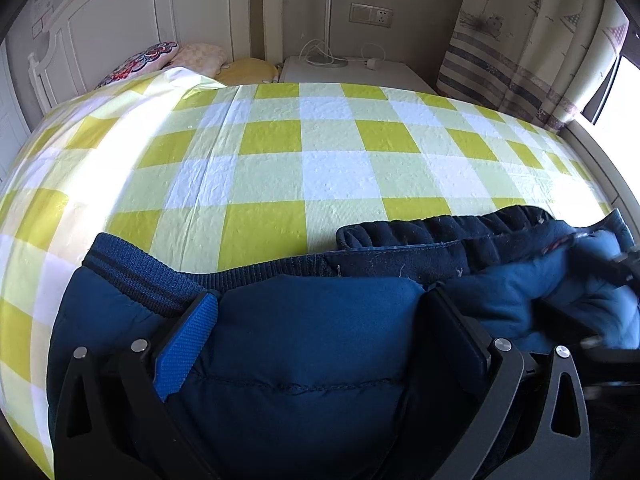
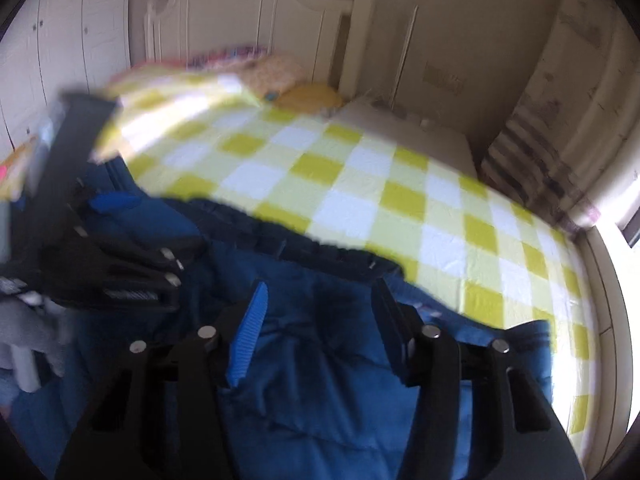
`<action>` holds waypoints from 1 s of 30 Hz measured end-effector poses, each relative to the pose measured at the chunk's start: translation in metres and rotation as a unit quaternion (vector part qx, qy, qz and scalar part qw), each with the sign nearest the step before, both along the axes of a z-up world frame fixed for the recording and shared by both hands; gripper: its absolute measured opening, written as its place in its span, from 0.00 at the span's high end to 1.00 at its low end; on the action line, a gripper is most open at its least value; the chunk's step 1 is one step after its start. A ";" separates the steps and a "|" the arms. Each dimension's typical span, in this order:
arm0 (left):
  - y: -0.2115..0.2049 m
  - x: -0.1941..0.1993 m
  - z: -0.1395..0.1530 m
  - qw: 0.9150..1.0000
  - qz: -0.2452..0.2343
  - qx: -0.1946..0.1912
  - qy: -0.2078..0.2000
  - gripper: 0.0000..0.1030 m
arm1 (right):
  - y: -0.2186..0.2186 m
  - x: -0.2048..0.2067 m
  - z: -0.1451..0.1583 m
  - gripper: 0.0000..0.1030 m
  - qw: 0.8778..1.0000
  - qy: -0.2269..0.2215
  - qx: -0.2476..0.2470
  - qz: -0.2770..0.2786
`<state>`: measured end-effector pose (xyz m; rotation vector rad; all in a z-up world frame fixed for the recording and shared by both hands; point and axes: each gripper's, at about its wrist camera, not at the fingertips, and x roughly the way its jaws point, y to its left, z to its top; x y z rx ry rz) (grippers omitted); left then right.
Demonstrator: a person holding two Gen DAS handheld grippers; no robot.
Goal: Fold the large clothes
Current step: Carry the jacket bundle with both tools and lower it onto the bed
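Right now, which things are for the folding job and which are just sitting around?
For the job:
blue padded jacket
left gripper, open over it
right gripper, open over it

Just lying about:
checked bedsheet
pillows
bedside table with cables
curtain
wall socket

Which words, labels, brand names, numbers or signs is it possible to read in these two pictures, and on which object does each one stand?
No text can be read in either view.
The curtain has drawn pictures only, no letters.
The wall socket plate shows no readable marking.
The blue jacket shows no label or brand.
The left gripper and right gripper carry no visible writing.
The right wrist view is blurred by motion, so any small text there is lost.
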<state>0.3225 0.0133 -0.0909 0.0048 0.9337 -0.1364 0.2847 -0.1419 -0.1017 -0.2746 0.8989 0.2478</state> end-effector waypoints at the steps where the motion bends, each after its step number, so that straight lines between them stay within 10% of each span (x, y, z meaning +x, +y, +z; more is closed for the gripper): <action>1: 0.001 0.001 0.000 1.000 0.000 -0.002 0.001 0.04 | -0.003 0.004 -0.003 0.48 1.000 0.004 0.013 0.000; 6: 0.000 0.001 -0.001 1.000 0.000 -0.001 0.001 0.04 | -0.015 -0.002 0.013 0.49 0.999 0.002 0.032 0.003; 11: 0.000 0.001 -0.001 1.000 0.000 -0.004 0.001 0.04 | -0.104 -0.006 0.019 0.40 0.993 -0.033 0.022 -0.113; 15: 0.001 0.001 -0.001 1.000 -0.001 -0.006 0.002 0.04 | -0.166 0.002 -0.005 0.46 0.972 0.023 0.183 -0.143; 20: 0.001 0.001 -0.002 1.000 -0.001 -0.005 0.002 0.04 | -0.182 -0.016 0.011 0.47 0.970 -0.034 0.156 -0.186; 26: 0.001 0.000 -0.002 1.000 -0.001 -0.004 0.001 0.04 | -0.215 -0.004 -0.024 0.31 0.949 0.041 0.209 -0.232; 30: 0.001 0.001 -0.002 1.000 -0.001 -0.004 0.002 0.04 | -0.199 -0.021 0.018 0.31 0.959 -0.020 0.146 -0.241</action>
